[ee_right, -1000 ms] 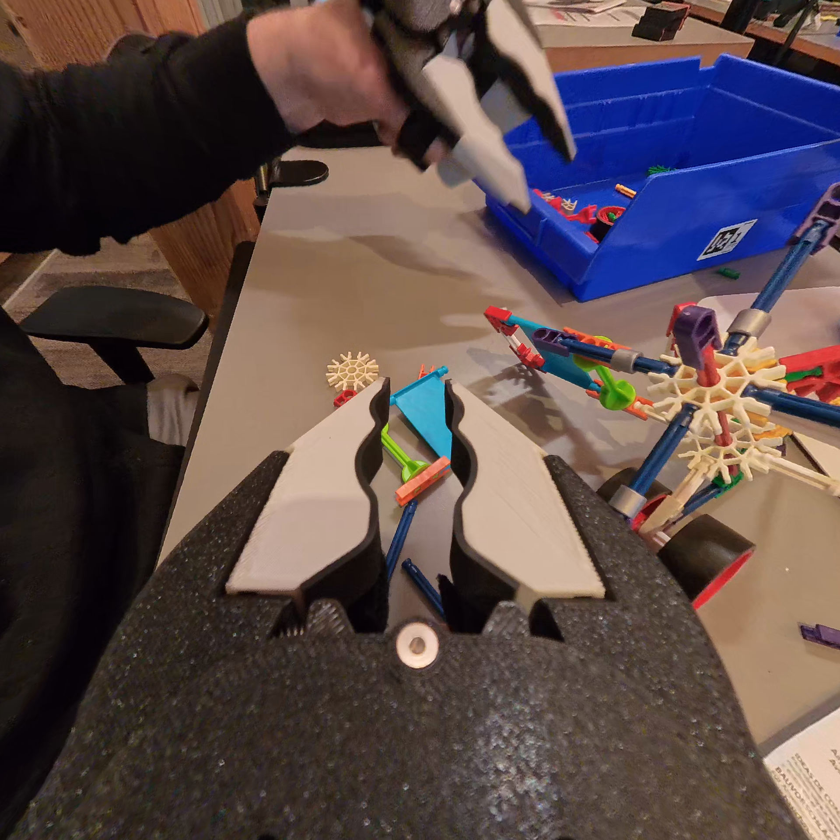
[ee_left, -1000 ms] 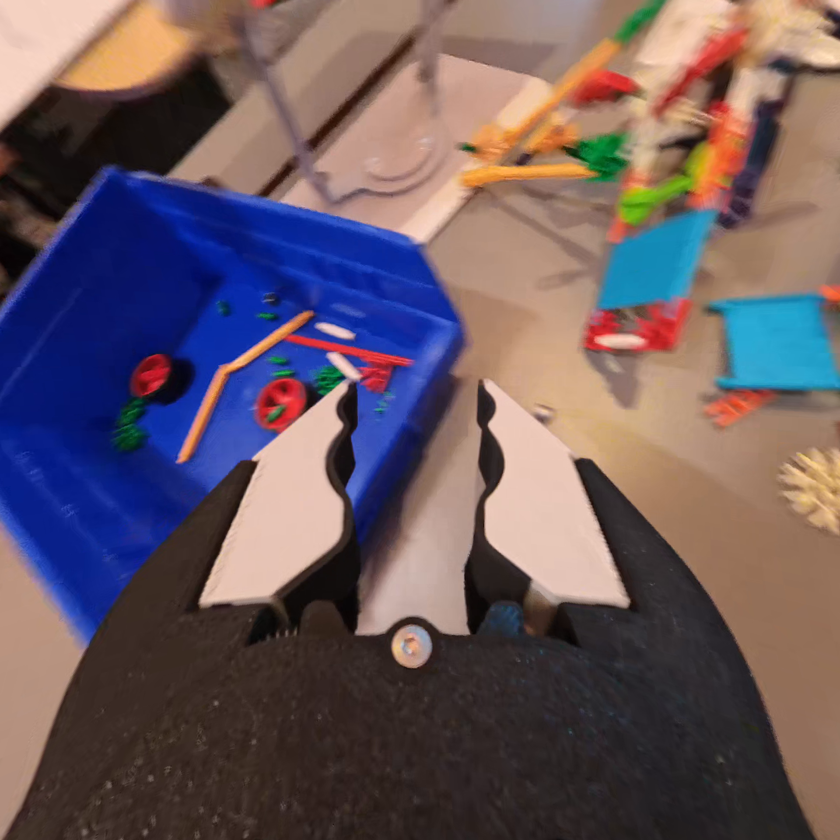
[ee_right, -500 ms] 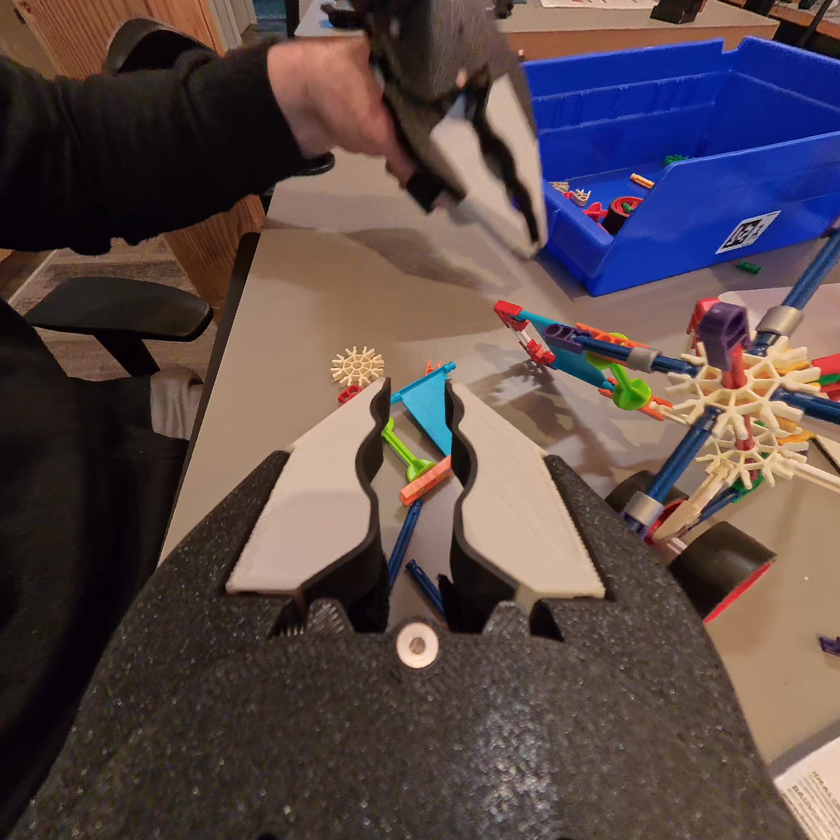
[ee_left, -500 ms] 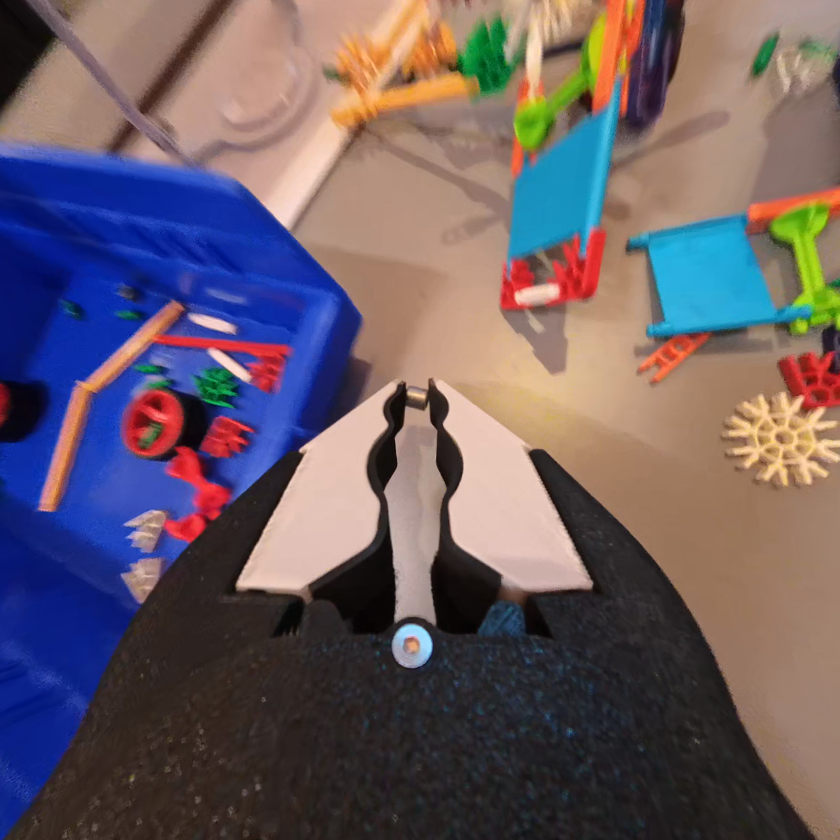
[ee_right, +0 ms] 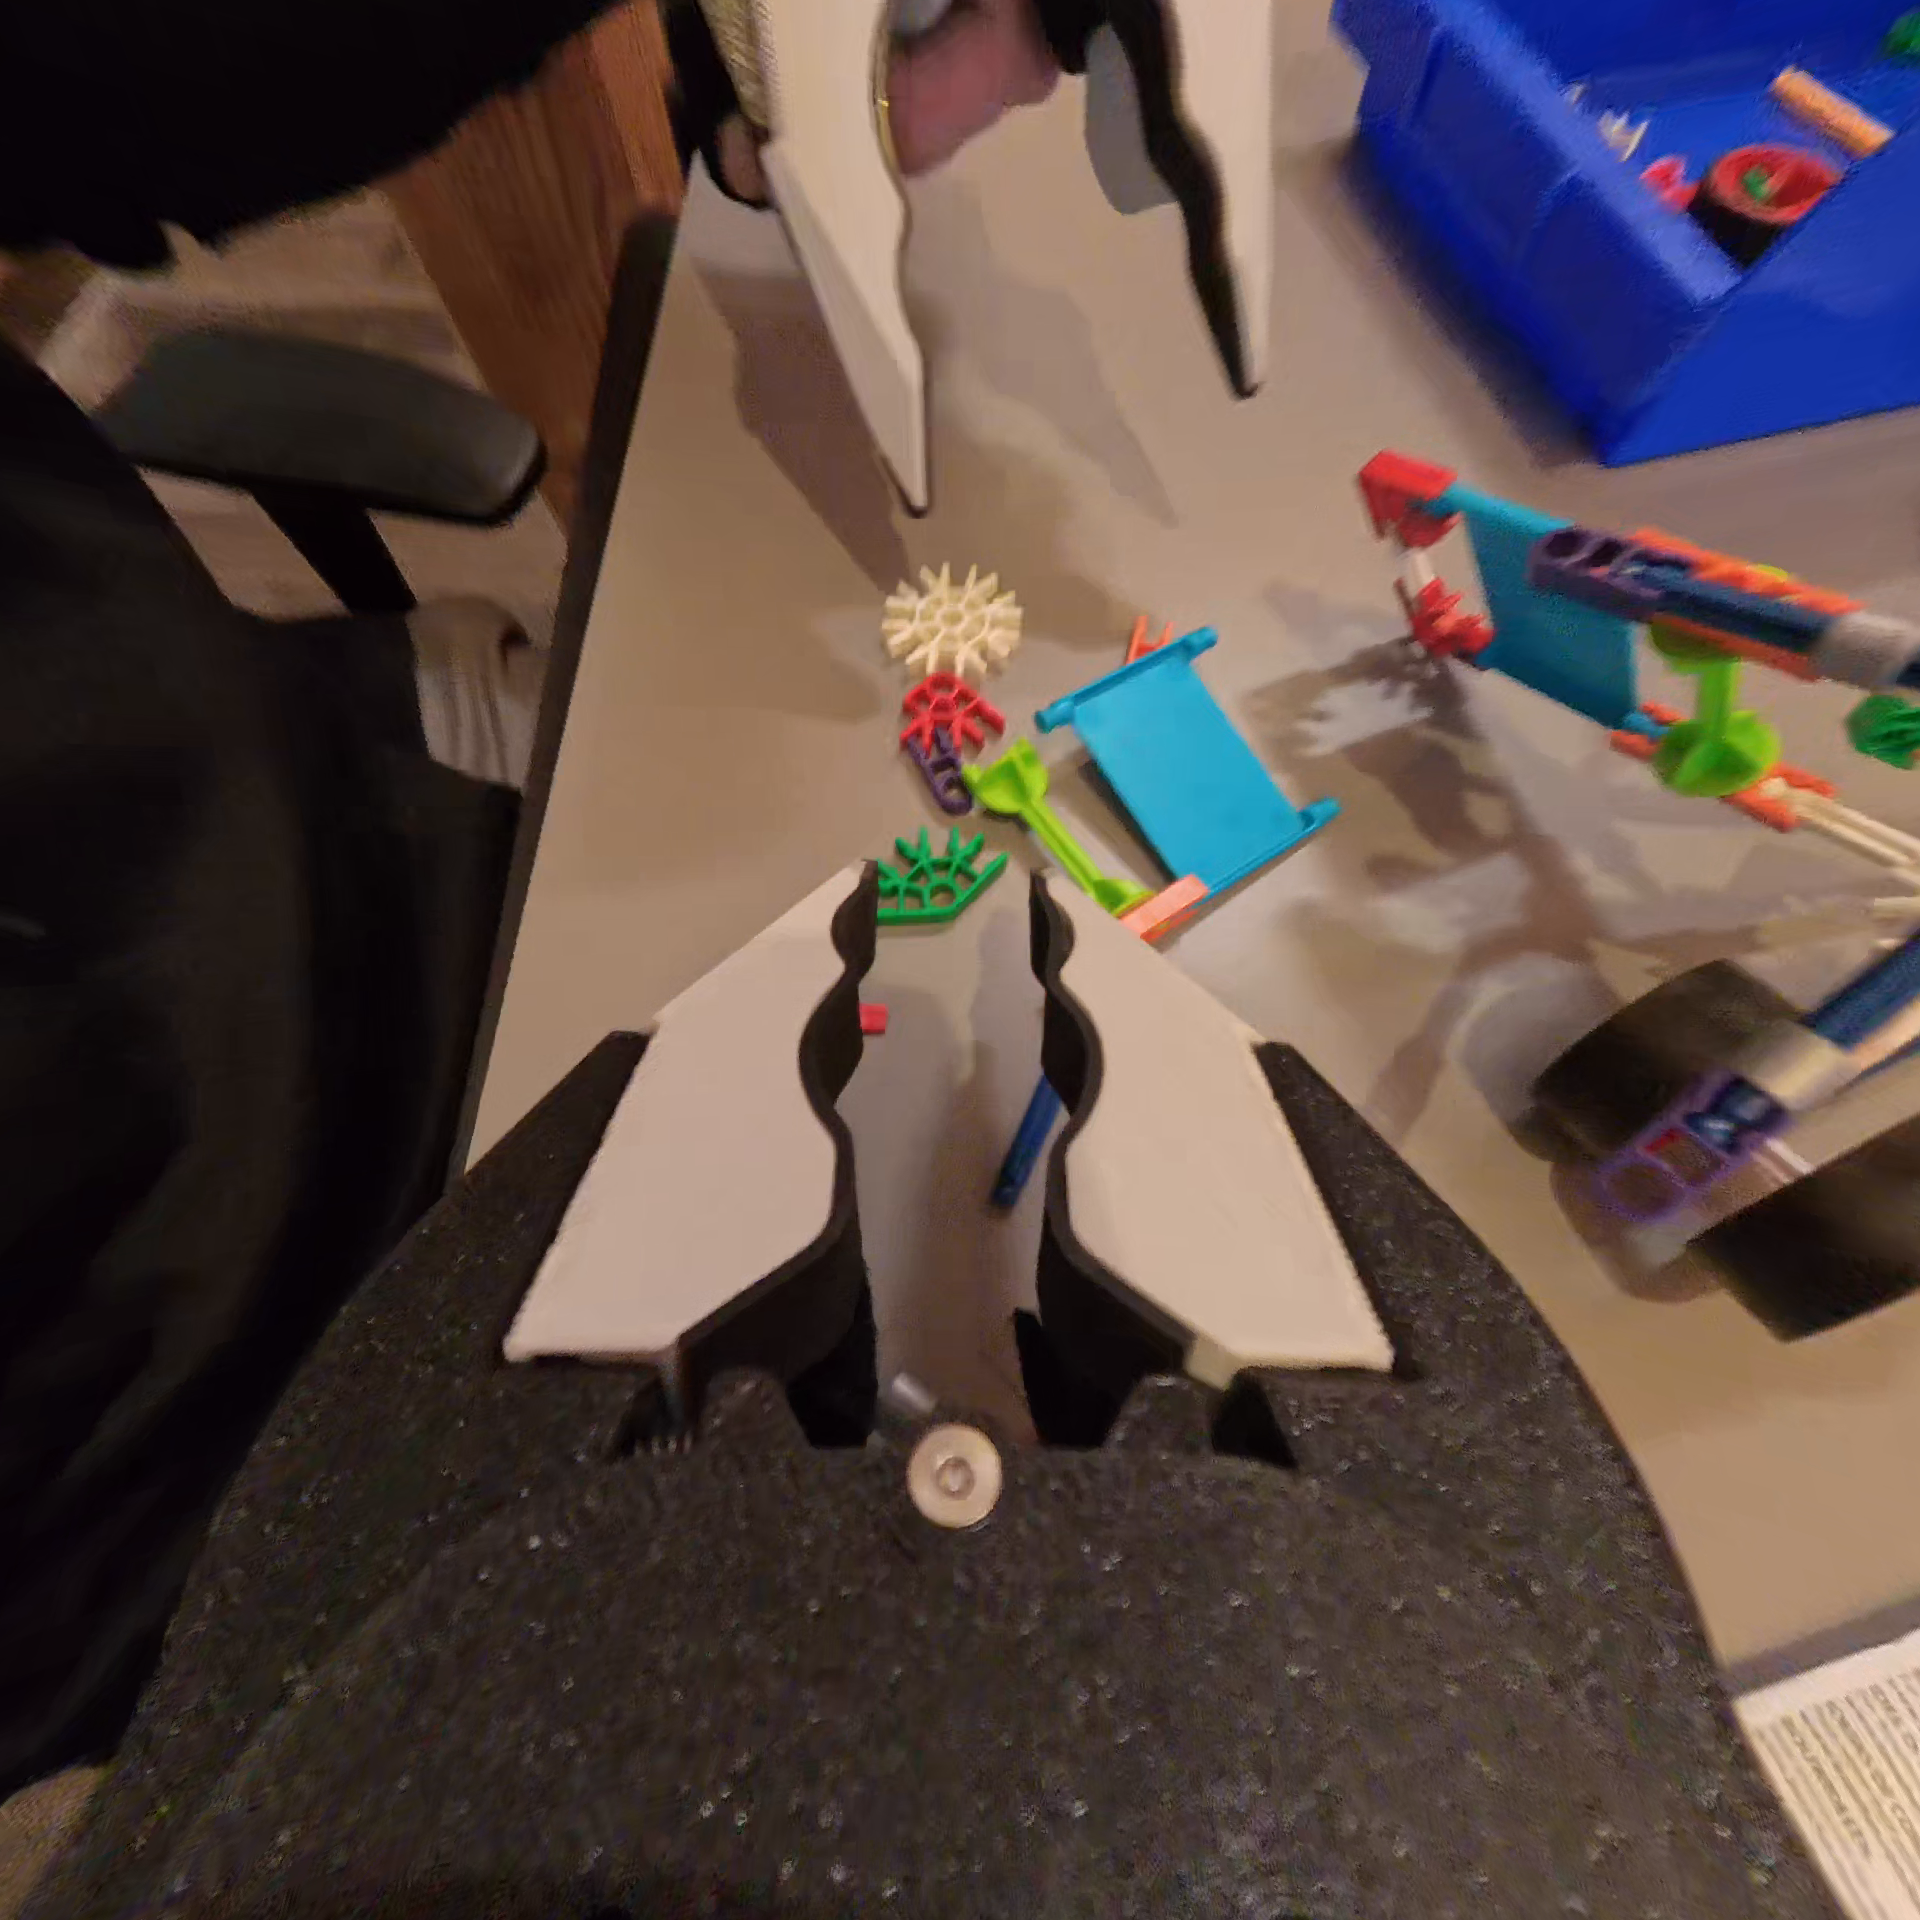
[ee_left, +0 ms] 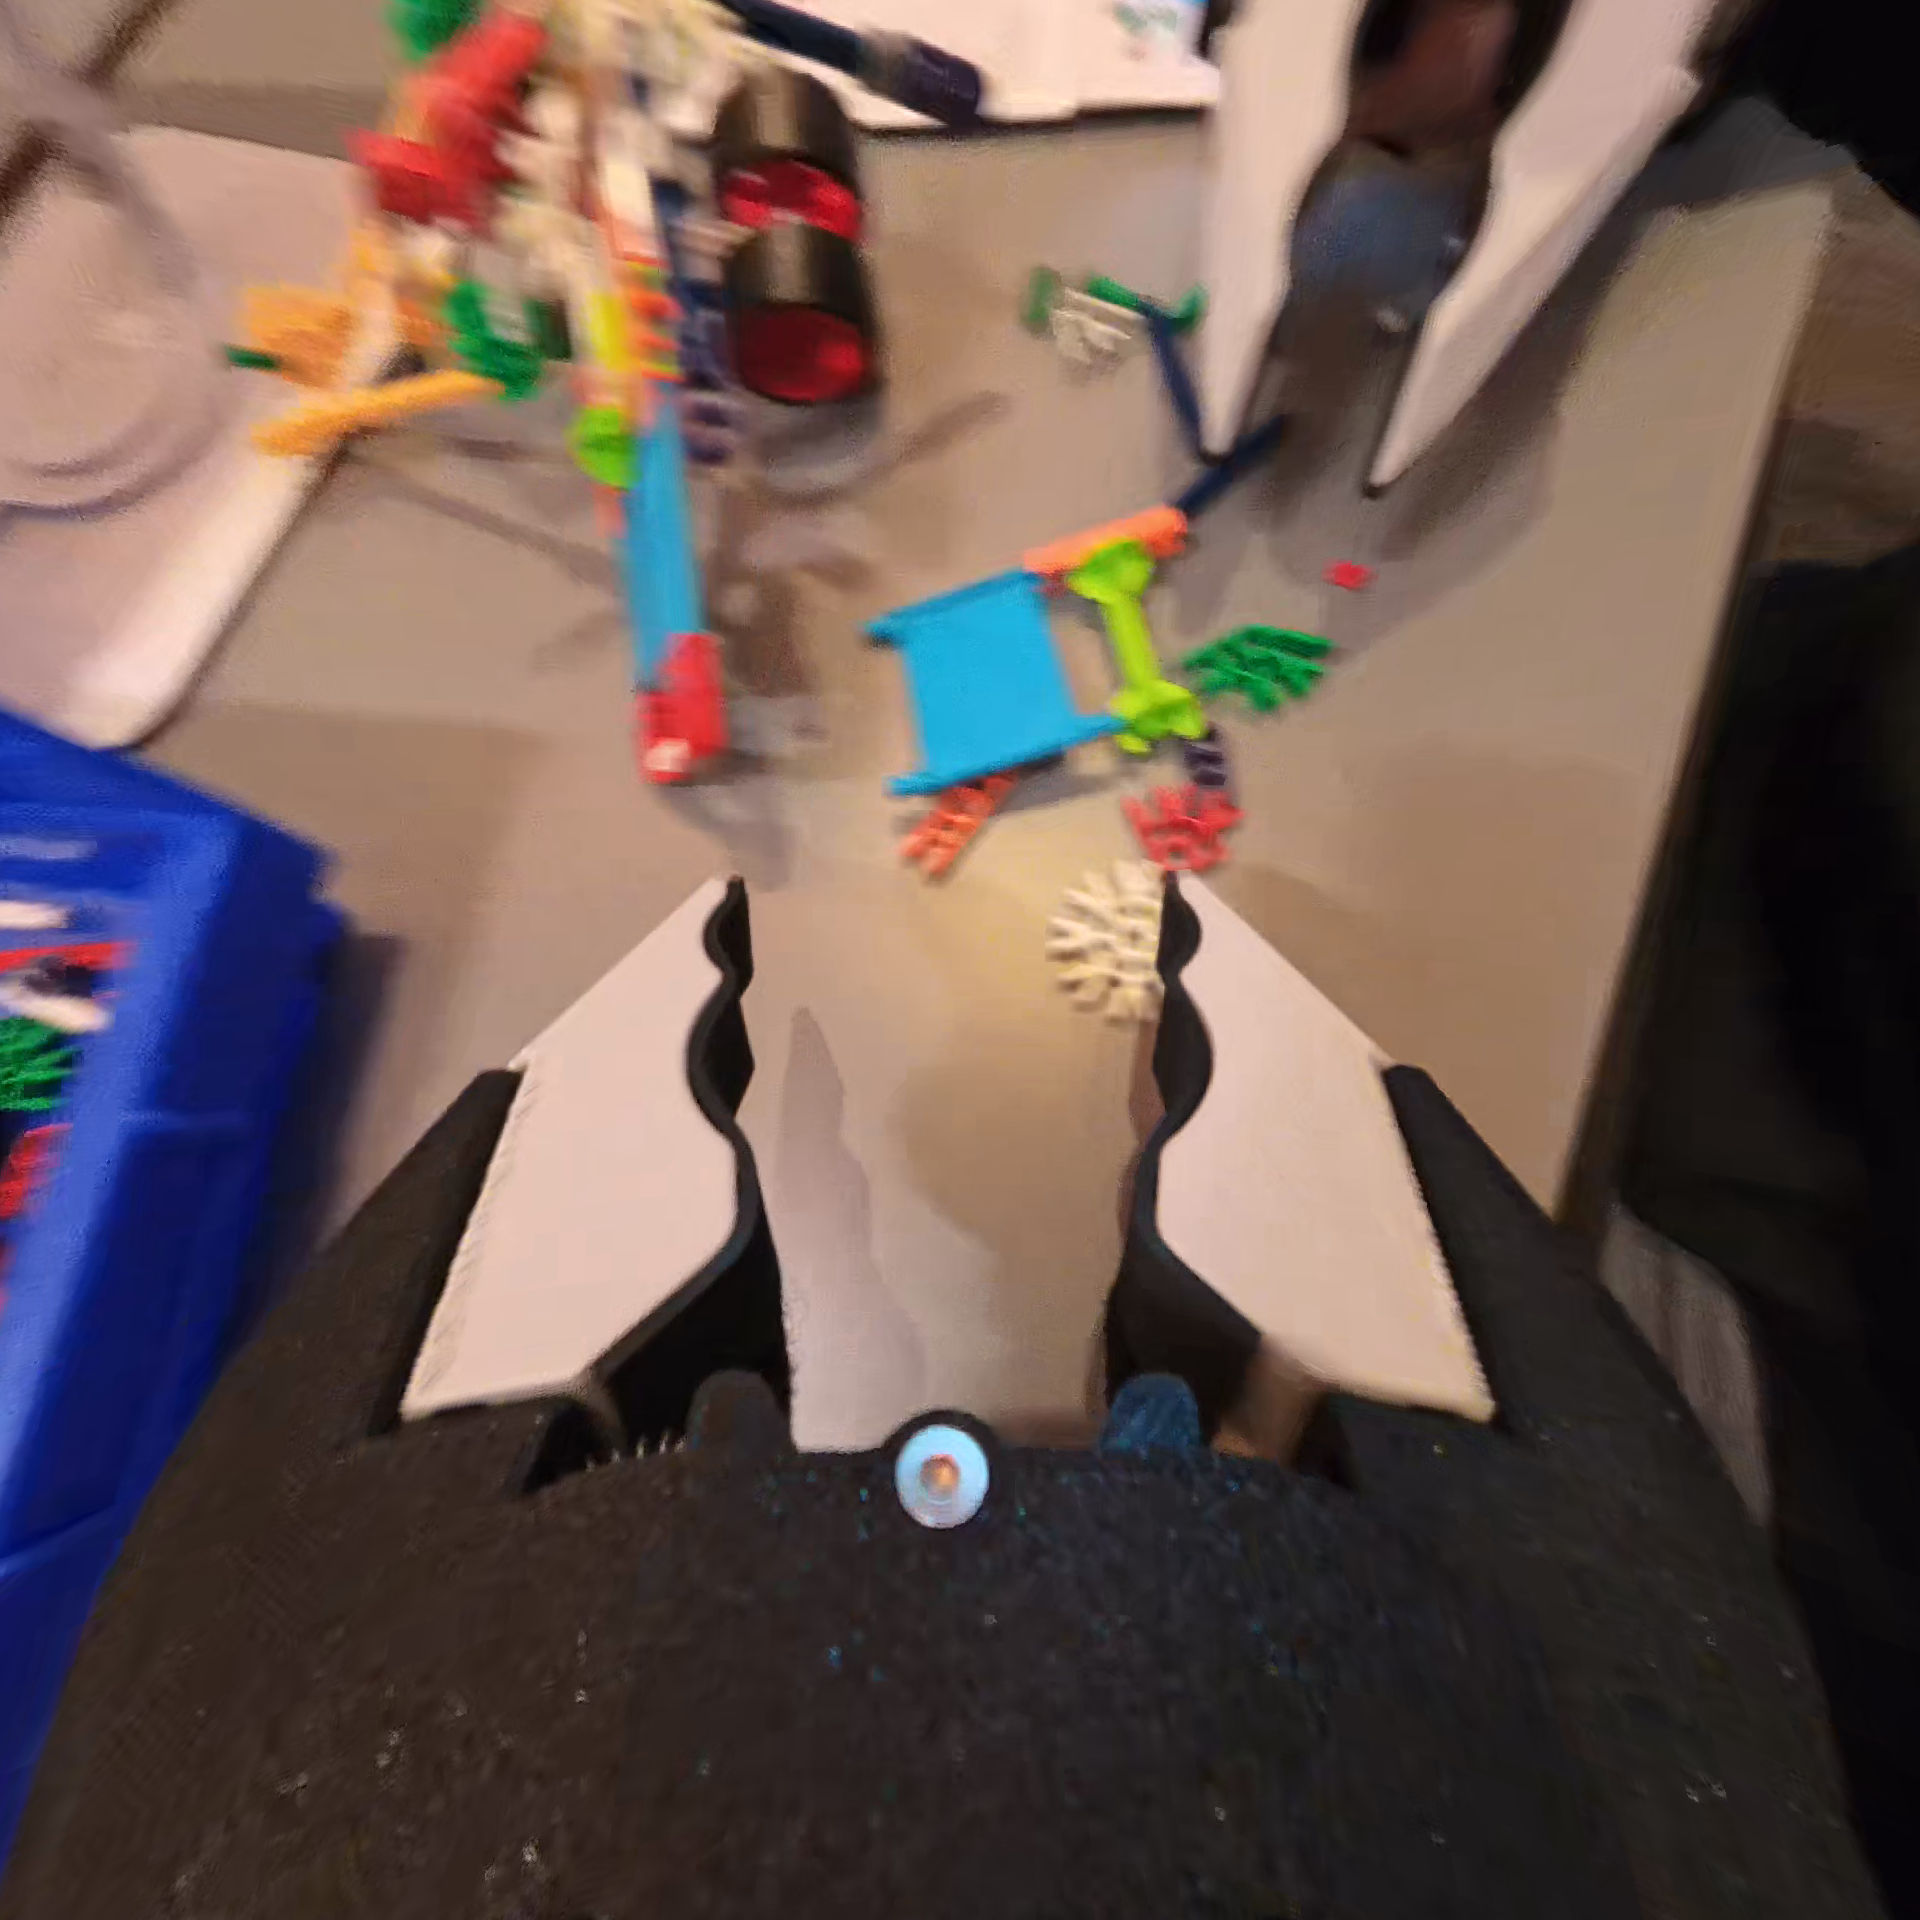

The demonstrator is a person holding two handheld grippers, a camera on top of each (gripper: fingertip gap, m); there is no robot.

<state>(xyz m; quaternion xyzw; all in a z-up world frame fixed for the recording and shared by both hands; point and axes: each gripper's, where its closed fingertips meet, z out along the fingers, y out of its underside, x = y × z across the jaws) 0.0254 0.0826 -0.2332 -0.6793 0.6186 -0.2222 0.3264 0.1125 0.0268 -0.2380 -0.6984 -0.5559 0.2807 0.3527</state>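
- The left gripper [ee_left: 951, 894] hangs over the grey table [ee_left: 436, 790], its jaws spread wide and holding nothing.
- Just past its right fingertip, at about 1 o'clock, lies a white snowflake connector [ee_left: 1107, 951]; whether the fingertip touches it cannot be told through the blur.
- A little farther, at 12 to 1 o'clock, sit a red connector [ee_left: 1179, 826], an orange connector [ee_left: 951, 821] and a light-blue panel [ee_left: 982, 681] with a lime-green piece [ee_left: 1138, 644] along its far side.
- At 9 o'clock stands a blue bin [ee_left: 156, 1039] with small parts inside.
- At 11 o'clock, farther off, is a multicoloured rod-and-connector model [ee_left: 540, 239] with a black wheel [ee_left: 795, 281].
- The right gripper [ee_right: 951, 883] hovers with jaws partly parted and empty; a green fan-shaped connector [ee_right: 935, 873] lies just off its left fingertip at 12 o'clock.
- A dark blue rod [ee_right: 1023, 1138] shows between its fingers on the table, beside a tiny red bit [ee_right: 873, 1020].
- At 3 o'clock a printed sheet [ee_right: 1839, 1777] lies at the table's near edge.
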